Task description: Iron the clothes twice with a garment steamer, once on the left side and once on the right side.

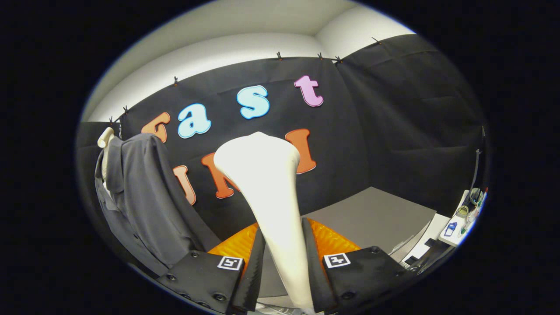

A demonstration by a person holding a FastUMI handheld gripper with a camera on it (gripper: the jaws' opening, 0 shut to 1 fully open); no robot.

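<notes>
Between the two fingers of the hand-held gripper [283,262] stood one white garment steamer [267,183], its narrow handle pinched from both sides by the fingers, so the hand-held gripper was closed on it. The steamer's handle rose from between the fingers and widened into a broad, rounded head well beyond the fingertips, tilted a little toward the hanging clothes. One dark grey shirt [140,197] hung to the left of the steamer, beyond the left finger and apart from the steamer's head; a gap of black cloth wall showed between the two. The shirt was draped on one pale hanger or form, whose rounded top [105,137] poked out above the collar. Its buttoned front faced away toward the left, and its lower hem dropped down behind the left finger. Ahead of the right finger lay one grey table [376,214], with its bare surface reaching back toward the cloth wall. Past the table's far right corner sat a small white shelf [459,223] carrying several little items, too small to name.
</notes>
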